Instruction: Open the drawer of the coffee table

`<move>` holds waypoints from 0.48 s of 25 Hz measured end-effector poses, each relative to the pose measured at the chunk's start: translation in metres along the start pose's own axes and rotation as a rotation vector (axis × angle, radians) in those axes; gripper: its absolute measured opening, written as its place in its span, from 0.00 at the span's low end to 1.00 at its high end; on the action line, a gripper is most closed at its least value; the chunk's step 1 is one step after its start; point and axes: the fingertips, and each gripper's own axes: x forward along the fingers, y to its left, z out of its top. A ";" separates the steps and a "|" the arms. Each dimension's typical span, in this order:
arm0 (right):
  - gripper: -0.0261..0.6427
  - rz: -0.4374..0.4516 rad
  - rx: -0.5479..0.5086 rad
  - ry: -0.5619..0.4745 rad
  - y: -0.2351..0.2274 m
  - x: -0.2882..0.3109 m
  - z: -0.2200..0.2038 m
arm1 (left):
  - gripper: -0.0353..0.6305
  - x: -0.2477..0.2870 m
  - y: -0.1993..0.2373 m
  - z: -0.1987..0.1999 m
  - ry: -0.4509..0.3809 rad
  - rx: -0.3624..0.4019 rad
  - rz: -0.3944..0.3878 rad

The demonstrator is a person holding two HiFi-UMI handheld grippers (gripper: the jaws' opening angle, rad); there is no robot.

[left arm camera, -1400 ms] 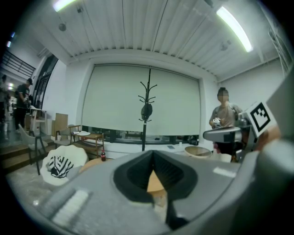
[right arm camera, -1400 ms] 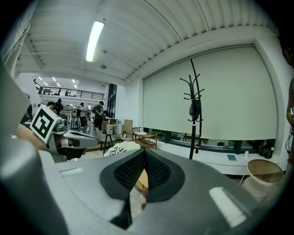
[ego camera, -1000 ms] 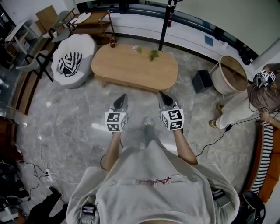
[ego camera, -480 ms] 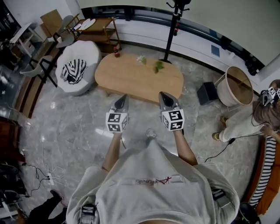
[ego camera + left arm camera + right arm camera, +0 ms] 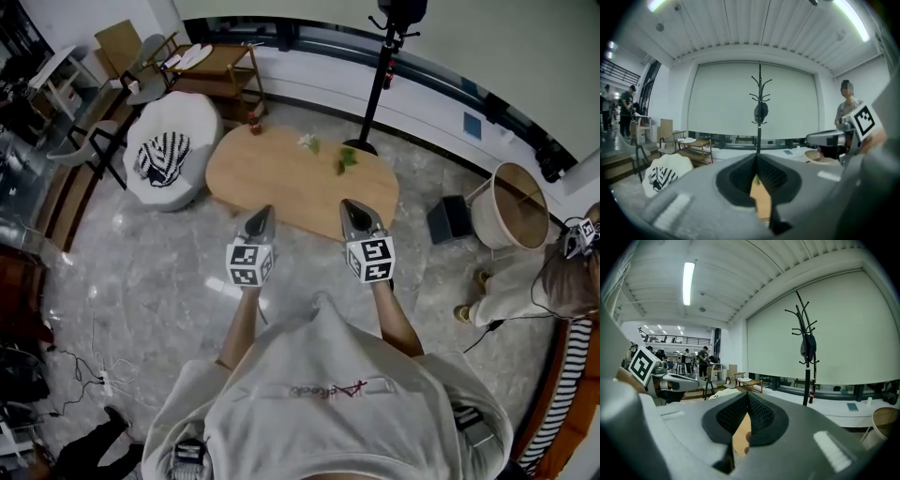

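The coffee table is an oval of light wood on the marble floor, with two small plants on its top. No drawer front shows in any view. My left gripper and right gripper are held side by side, their tips over the table's near edge in the head view. Both are shut and hold nothing. In the left gripper view the jaws meet in a line, with a strip of the table top below. The right gripper view shows the same: jaws closed, table top beneath.
A white pouf with a striped cloth stands left of the table. A coat stand is behind it, a wooden side table at the back left. A black box, a round basket and a person are at the right.
Both grippers have moved forward with the person towards the coffee table, which now lies right under their tips. The jaws have stayed shut.
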 end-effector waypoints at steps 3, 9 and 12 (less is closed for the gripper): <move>0.04 0.006 0.003 -0.003 -0.015 0.014 0.004 | 0.06 0.019 0.003 0.007 0.001 0.002 0.004; 0.04 0.026 0.007 -0.004 -0.040 0.041 0.006 | 0.06 0.054 0.008 0.015 0.007 0.008 0.018; 0.04 0.028 0.012 0.003 -0.056 0.053 0.004 | 0.06 0.070 0.010 0.016 0.012 0.007 0.025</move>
